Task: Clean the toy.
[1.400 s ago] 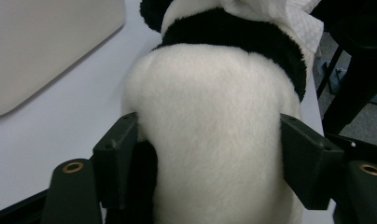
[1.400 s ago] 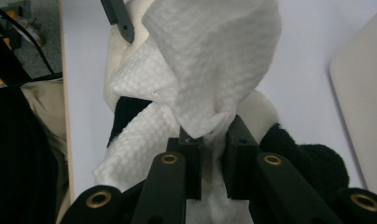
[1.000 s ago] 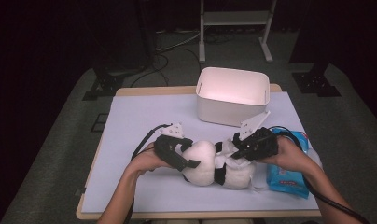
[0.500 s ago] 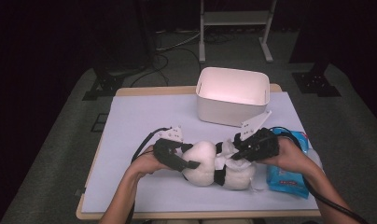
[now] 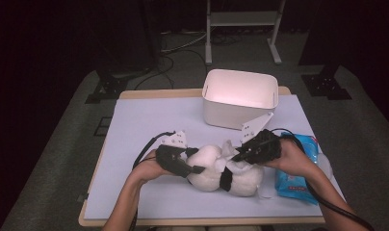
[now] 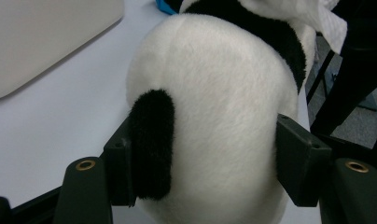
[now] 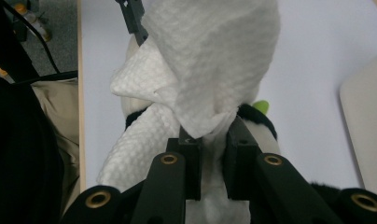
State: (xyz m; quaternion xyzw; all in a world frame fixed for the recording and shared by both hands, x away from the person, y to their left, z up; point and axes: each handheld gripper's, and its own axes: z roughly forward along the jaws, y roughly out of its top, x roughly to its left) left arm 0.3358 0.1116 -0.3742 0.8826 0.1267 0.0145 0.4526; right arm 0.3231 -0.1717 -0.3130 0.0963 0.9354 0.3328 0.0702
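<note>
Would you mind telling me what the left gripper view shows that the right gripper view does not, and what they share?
Left gripper view alone: the left gripper has just been closing, and its pads now press on the plush panda's white body beside a black patch.

Right gripper view alone: the right gripper is shut on a white wipe draped over the panda, with a small green bit of the toy peeking out.

Shared: the panda, the white table cover, a corner of the white bin, and the other gripper farther off.

Left tool [image 5: 195,169] just closed, jaws wide; right tool [image 5: 236,156] clamped nearly shut.
</note>
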